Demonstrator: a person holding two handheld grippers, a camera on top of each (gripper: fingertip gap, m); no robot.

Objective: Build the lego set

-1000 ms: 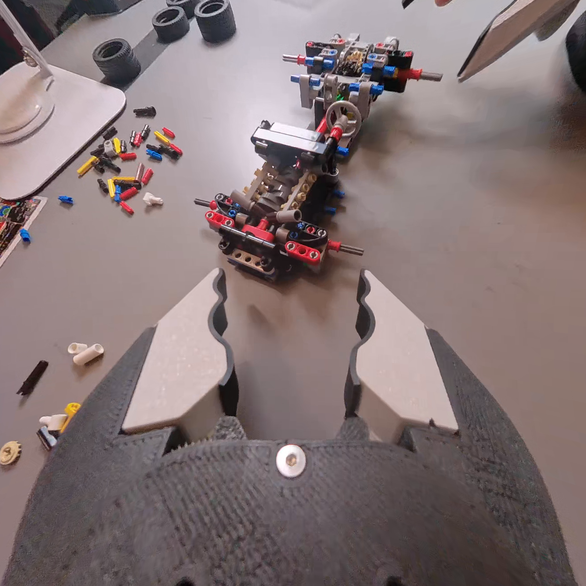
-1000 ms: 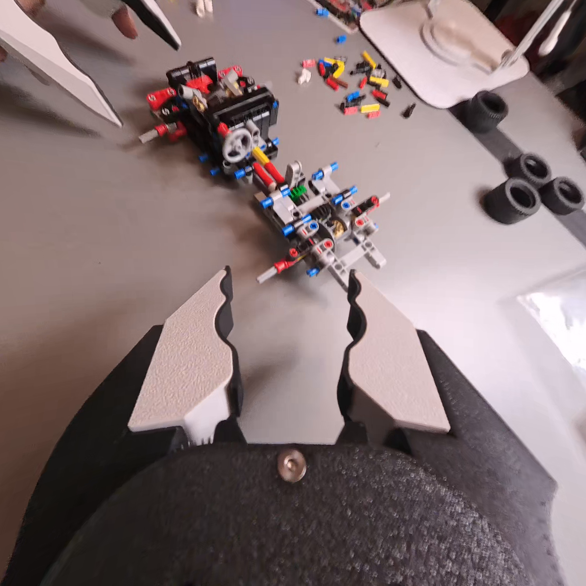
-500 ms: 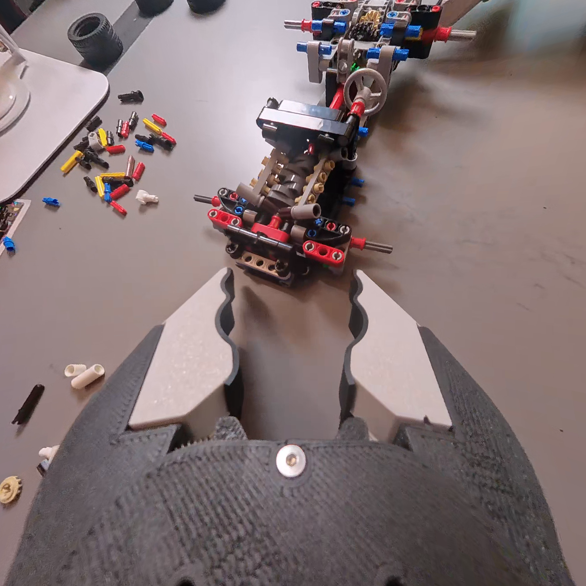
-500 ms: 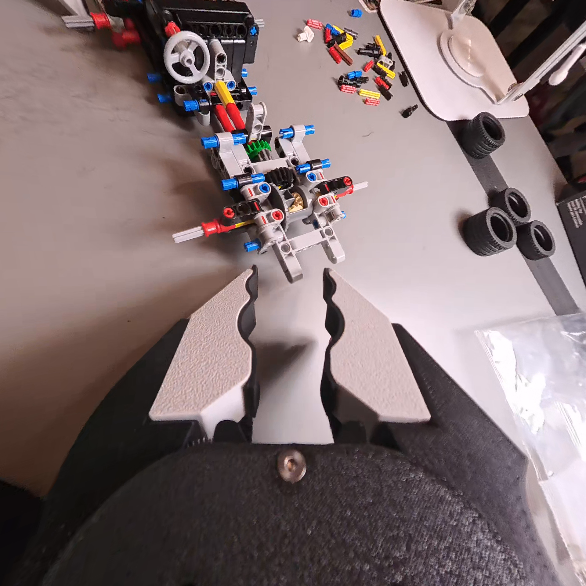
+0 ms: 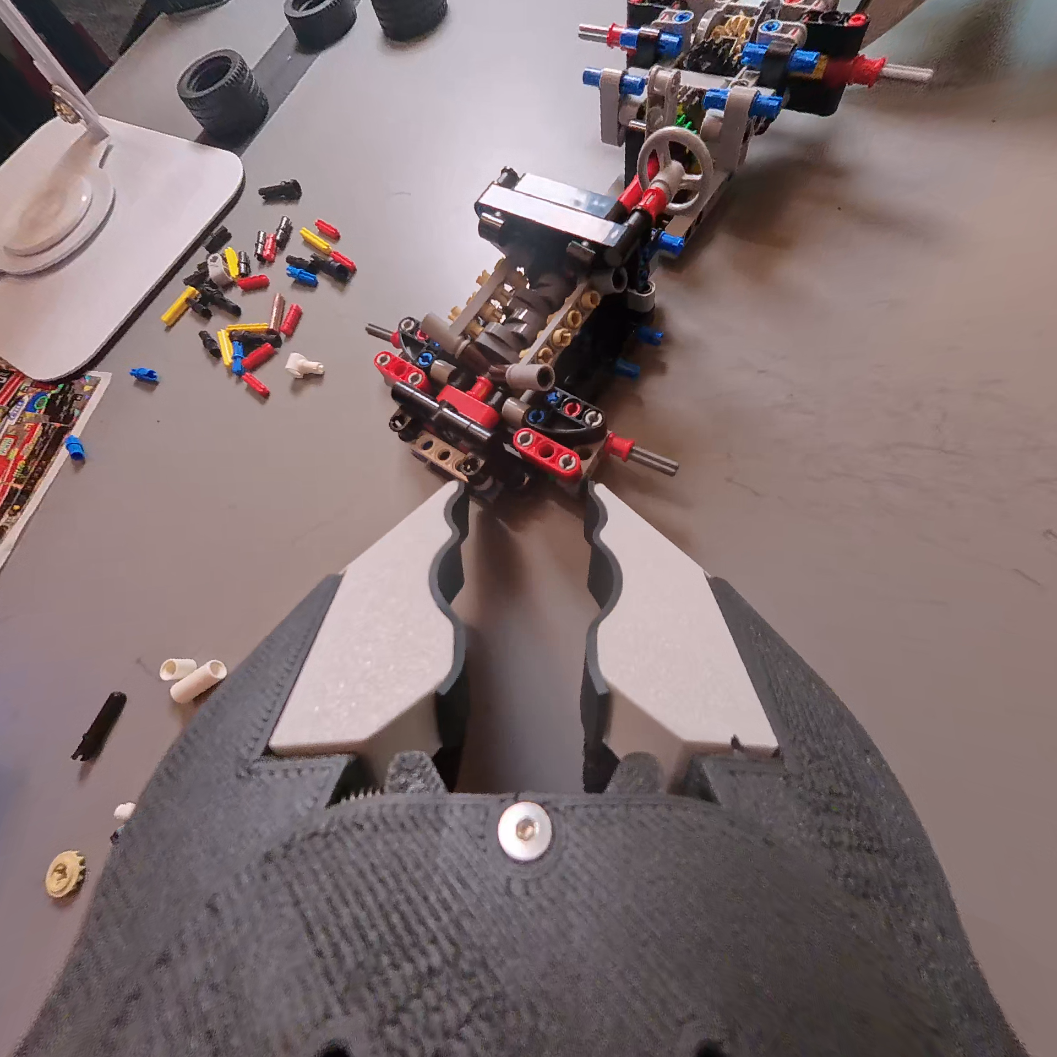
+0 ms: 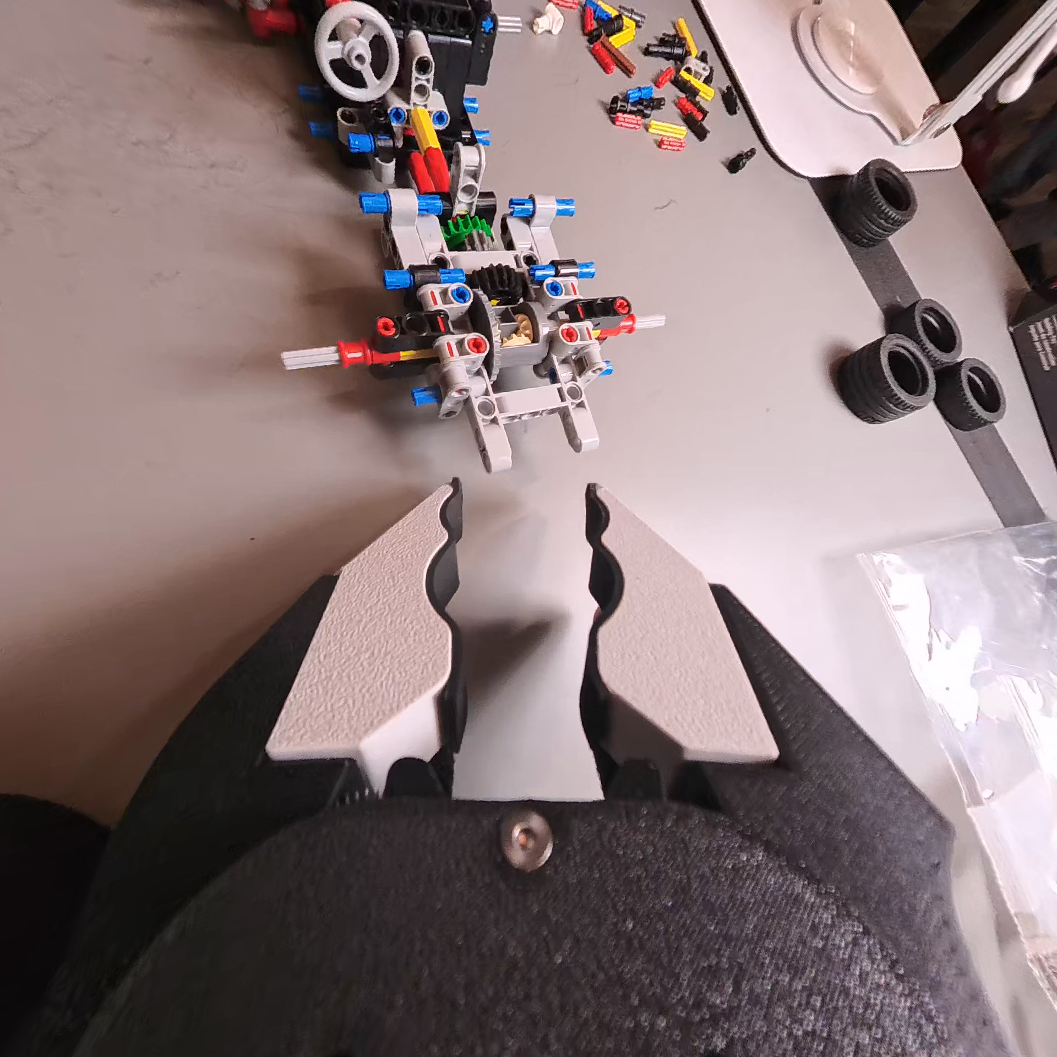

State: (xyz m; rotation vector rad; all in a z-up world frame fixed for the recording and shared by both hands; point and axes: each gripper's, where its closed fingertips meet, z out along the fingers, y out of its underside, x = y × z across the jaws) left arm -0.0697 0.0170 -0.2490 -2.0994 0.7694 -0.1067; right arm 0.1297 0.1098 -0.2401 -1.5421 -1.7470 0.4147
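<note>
A long lego car chassis (image 5: 549,320) lies on the grey table, with a grey steering wheel (image 5: 675,171) in its middle. My left gripper (image 5: 523,497) is open and empty, its fingertips right at the chassis's red-and-black end (image 5: 492,434). My right gripper (image 6: 523,492) is open and empty, just short of the grey two-pronged end (image 6: 526,412) of the chassis (image 6: 486,309). The steering wheel also shows in the right wrist view (image 6: 356,52).
A pile of small loose pins (image 5: 251,297) (image 6: 658,97) lies beside a white stand base (image 5: 103,229) (image 6: 829,86). Several black tyres (image 6: 915,377) (image 5: 223,91) sit on a dark strip. A clear plastic bag (image 6: 984,658) lies at my right. White and black loose parts (image 5: 189,678) lie left. Tip to tip, the grippers are about 25 cm apart.
Both grippers have moved in toward opposite ends of the chassis. The right gripper narrowed half a second ago and has opened wider again. The left jaws have narrowed a little.
</note>
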